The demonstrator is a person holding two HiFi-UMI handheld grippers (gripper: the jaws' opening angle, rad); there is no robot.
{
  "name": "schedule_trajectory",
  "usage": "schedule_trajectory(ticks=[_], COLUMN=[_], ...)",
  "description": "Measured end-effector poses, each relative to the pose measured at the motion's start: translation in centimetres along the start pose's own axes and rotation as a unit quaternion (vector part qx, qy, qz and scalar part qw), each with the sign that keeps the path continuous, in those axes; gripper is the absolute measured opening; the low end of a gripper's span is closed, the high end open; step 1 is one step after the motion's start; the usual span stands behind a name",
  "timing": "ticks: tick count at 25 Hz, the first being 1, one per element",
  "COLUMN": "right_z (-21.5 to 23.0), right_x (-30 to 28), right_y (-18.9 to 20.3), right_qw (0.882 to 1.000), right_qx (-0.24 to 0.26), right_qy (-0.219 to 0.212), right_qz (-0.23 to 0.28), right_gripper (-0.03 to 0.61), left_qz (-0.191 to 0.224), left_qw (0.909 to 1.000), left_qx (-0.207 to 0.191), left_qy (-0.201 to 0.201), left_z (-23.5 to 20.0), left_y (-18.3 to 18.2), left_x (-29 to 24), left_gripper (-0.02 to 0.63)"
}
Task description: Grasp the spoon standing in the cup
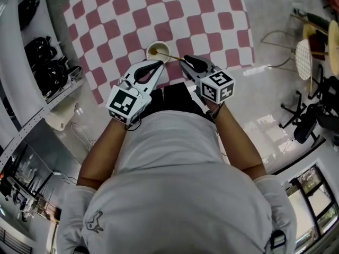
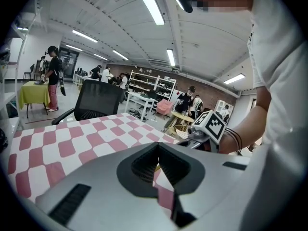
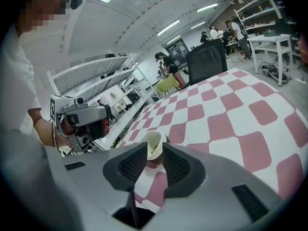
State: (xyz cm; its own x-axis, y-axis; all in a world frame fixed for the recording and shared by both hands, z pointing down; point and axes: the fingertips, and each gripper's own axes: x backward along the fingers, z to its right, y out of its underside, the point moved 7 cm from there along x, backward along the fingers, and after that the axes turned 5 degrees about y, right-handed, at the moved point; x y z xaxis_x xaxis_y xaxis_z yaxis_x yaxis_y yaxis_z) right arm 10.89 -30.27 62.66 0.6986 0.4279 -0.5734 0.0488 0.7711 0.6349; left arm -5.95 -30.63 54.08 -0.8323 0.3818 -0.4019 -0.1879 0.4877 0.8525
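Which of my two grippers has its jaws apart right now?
The right gripper: its jaws stand apart, with the cup showing through the gap. The left gripper has its jaws meeting at the tips.

Open lab workshop, white shelving [image 2: 144, 83], office chair [image 2: 98, 100], checkered table [image 2: 72, 138], strip lights [image 2: 149, 4]

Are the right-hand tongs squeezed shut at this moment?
No, the right tongs stand apart, with the cup showing in the gap between them.
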Motion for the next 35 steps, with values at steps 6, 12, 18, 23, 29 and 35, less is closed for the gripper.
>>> schedule_trajectory(ticks=[6, 12, 18, 23, 29, 35], right_z=[-0.3, -0.5, -0.4, -0.9, -1.5, -2.7], right_x=[-1.5, -1.9, -1.9, -1.5, 0.1, 1.6], right_y=[0.5, 0.7, 0.5, 0.5, -0.5, -2.2], right_qw=[1.000, 1.000, 1.000, 1.000, 1.000, 0.998], right_qx=[0.002, 0.002, 0.007, 0.017, 0.022, 0.034], right_qy=[-0.009, -0.008, -0.003, -0.002, 0.009, 0.023], right_qz=[-0.014, -0.019, -0.016, -0.011, 0.011, 0.036], right_gripper=[0.094, 0.070, 0.040, 0.035, 0.034, 0.034], left_qz=[-0.002, 0.001, 0.003, 0.015, 0.019, 0.033], left_qw=[1.0000, 0.9999, 0.9998, 0.9992, 0.9990, 0.9988], left_qx=[0.003, 0.011, 0.014, 0.032, 0.026, 0.008], left_qy=[-0.004, -0.011, -0.011, -0.021, -0.031, -0.035], left_z=[-0.5, -0.9, -1.0, -1.0, -0.8, -0.5], left_y=[0.3, 0.5, 0.6, 0.5, 0.1, -0.9], left_x=[-0.3, 0.0, 0.3, 1.3, 2.8, 4.4], left_gripper=[0.011, 0.012, 0.012, 0.011, 0.011, 0.011])
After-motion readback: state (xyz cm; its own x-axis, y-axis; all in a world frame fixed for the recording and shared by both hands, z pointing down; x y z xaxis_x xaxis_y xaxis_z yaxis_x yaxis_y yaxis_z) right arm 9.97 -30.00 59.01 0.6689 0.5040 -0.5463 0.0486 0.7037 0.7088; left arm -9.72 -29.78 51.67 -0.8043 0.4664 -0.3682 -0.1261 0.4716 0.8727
